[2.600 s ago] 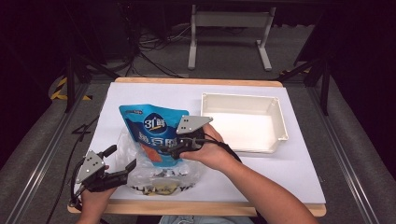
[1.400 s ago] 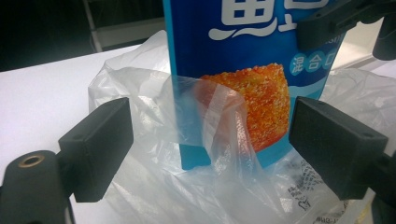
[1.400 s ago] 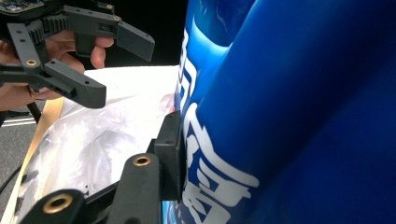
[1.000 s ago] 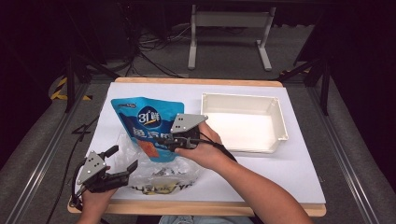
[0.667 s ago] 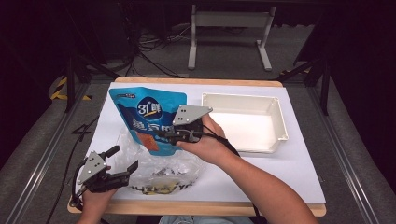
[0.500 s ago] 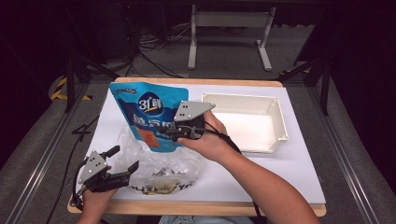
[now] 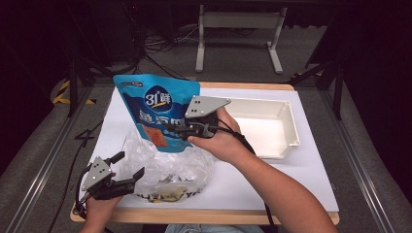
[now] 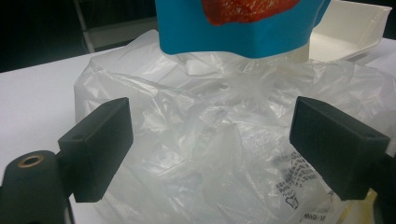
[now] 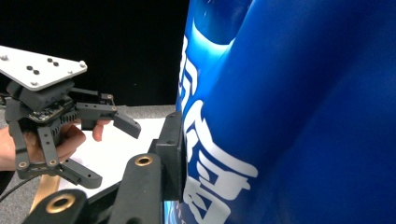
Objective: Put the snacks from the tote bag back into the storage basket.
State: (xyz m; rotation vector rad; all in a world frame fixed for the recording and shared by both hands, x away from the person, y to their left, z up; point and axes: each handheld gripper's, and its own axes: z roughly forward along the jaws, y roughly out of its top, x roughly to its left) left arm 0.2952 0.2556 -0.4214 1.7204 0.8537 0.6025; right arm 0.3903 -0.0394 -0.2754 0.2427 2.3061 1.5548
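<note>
A blue snack pouch (image 7: 155, 109) with white lettering and a red food picture hangs upright above the table. My right gripper (image 7: 177, 130) is shut on its lower right side. In the right gripper view the pouch (image 9: 303, 116) is pressed against my left pad, and it hides the other jaw. Below it lies a crumpled clear plastic bag (image 7: 170, 165) with print along its near edge. My left gripper (image 7: 130, 165) rests low at the bag's left side. Its jaws stand wide apart, and in the left gripper view the bag (image 8: 210, 140) lies just ahead of them, under the pouch's bottom edge (image 8: 233, 32).
A white rectangular tray (image 7: 265, 128) sits at the back right of the white table (image 7: 301, 179), close behind my right hand. Dark floor, cables and a metal stand lie beyond the table's far edge.
My right gripper has lifted the blue pouch up and slightly away, so its bottom now hangs above the plastic bag. The left gripper has stayed in place.
</note>
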